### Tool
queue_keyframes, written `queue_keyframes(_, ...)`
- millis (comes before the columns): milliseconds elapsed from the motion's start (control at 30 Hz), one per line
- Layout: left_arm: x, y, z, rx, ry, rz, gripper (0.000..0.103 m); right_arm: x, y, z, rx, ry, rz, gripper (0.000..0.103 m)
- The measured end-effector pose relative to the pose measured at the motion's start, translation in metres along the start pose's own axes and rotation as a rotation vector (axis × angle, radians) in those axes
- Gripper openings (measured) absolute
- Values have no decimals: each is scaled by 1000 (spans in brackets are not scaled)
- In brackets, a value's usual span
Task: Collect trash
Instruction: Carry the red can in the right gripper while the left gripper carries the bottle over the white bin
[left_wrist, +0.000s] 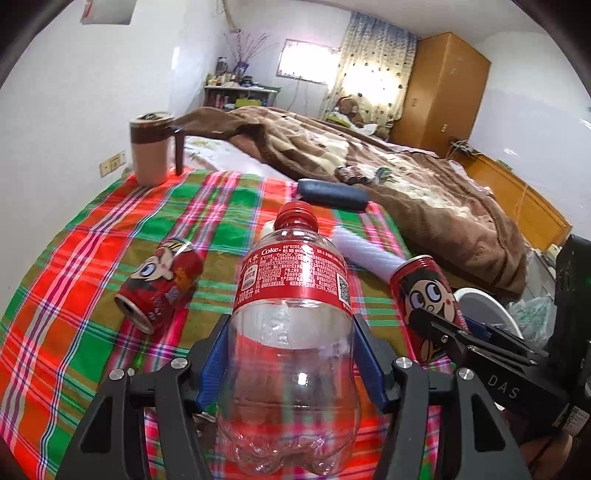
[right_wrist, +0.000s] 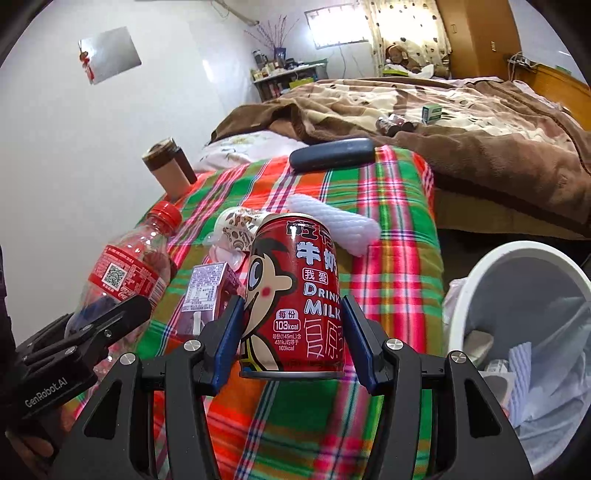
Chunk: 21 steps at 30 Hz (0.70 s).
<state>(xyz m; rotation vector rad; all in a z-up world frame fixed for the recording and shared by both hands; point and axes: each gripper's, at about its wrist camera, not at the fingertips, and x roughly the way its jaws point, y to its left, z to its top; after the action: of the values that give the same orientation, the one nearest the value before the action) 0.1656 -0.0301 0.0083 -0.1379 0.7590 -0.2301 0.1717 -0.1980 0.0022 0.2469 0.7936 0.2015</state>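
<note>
My left gripper is shut on an empty clear Coke bottle with a red cap and label, held above the plaid cloth; the bottle also shows in the right wrist view. My right gripper is shut on a red milk can with a cartoon face, held upright above the cloth; this can also shows in the left wrist view. Another red can lies on its side on the cloth at the left. A purple carton, a crumpled wrapper and a white foam sleeve lie behind the can.
A white trash bin lined with a bag, with litter inside, stands off the table's right edge. A brown mug stands at the far left corner. A dark blue case lies at the far edge. A bed with a brown blanket is beyond.
</note>
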Motion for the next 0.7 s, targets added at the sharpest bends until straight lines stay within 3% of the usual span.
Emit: queue_keyframes(700,-10,-113,-11,158,3,-156,62,-65,-78,-18,144,-107,-114,54)
